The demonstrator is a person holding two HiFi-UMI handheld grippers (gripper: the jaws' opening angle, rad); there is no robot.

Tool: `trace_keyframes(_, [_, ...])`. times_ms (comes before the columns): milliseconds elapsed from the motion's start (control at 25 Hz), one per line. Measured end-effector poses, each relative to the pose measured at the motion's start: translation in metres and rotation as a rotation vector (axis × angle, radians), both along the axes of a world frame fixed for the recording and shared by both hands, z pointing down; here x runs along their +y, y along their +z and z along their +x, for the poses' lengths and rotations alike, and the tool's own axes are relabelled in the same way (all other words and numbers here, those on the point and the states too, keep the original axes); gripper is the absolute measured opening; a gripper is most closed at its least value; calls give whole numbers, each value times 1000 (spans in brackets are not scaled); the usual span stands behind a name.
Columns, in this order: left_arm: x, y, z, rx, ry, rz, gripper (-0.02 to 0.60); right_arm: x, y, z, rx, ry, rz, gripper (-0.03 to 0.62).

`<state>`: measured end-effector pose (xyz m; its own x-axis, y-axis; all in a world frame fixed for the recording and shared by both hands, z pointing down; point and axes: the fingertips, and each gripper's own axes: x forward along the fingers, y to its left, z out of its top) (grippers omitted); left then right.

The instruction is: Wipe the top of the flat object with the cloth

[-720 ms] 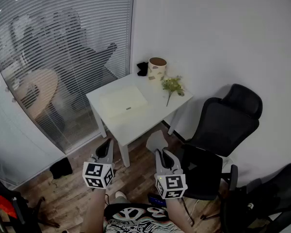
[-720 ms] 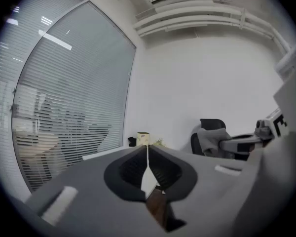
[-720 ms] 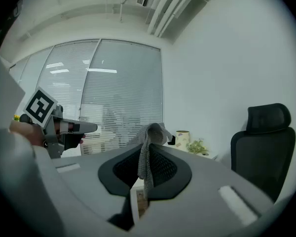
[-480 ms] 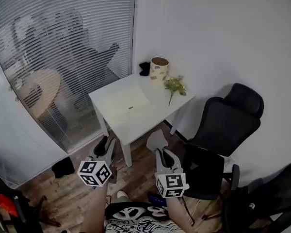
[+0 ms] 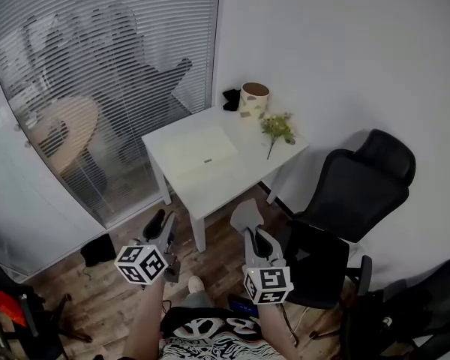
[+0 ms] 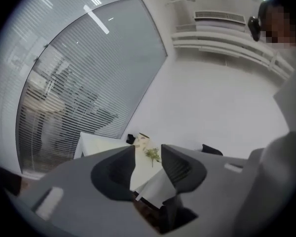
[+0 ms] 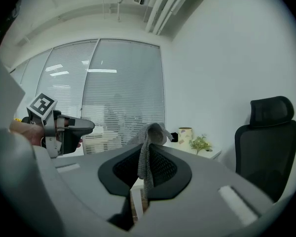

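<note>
A pale flat object (image 5: 197, 151) lies on the small white table (image 5: 232, 178) ahead of me. My right gripper (image 5: 253, 235) is shut on a grey cloth (image 5: 244, 216), which sticks up from its jaws; in the right gripper view the cloth (image 7: 148, 142) is pinched between the dark pads. My left gripper (image 5: 160, 227) is open with nothing between its jaws, well short of the table; the table (image 6: 101, 144) shows through the gap in the left gripper view. Both grippers hover over the floor, near the table's front corner.
On the table's far end stand a cream cup (image 5: 254, 100), a dark small item (image 5: 231, 99) and a green plant sprig (image 5: 278, 129). A black office chair (image 5: 352, 193) stands to the right. A glass wall with blinds (image 5: 97, 88) runs along the left. The floor is wood.
The whole view has shifted: table and chair sit slightly higher and further right. My left gripper has moved left and tilted; the right one holds its place with the cloth.
</note>
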<state>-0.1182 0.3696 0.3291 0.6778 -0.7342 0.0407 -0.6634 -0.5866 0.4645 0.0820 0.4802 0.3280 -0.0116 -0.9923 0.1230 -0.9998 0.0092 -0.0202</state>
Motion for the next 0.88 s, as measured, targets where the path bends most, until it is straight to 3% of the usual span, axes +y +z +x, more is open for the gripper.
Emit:
trace_keyframes(120, [-18, 6, 0, 68, -21, -36, 172, -15, 6, 7, 4, -1, -14, 17])
trace_keyframes(400, [-81, 31, 28, -8, 25, -45, 173, -82, 25, 20, 5, -20, -46, 17])
trace_keyframes(560, [-149, 46, 47, -12, 29, -68, 173, -148, 40, 39, 7, -16, -73, 17])
trace_keyframes(880, [-281, 71, 60, -105, 35, -107, 173, -279, 52, 64, -1, 7, -127, 17])
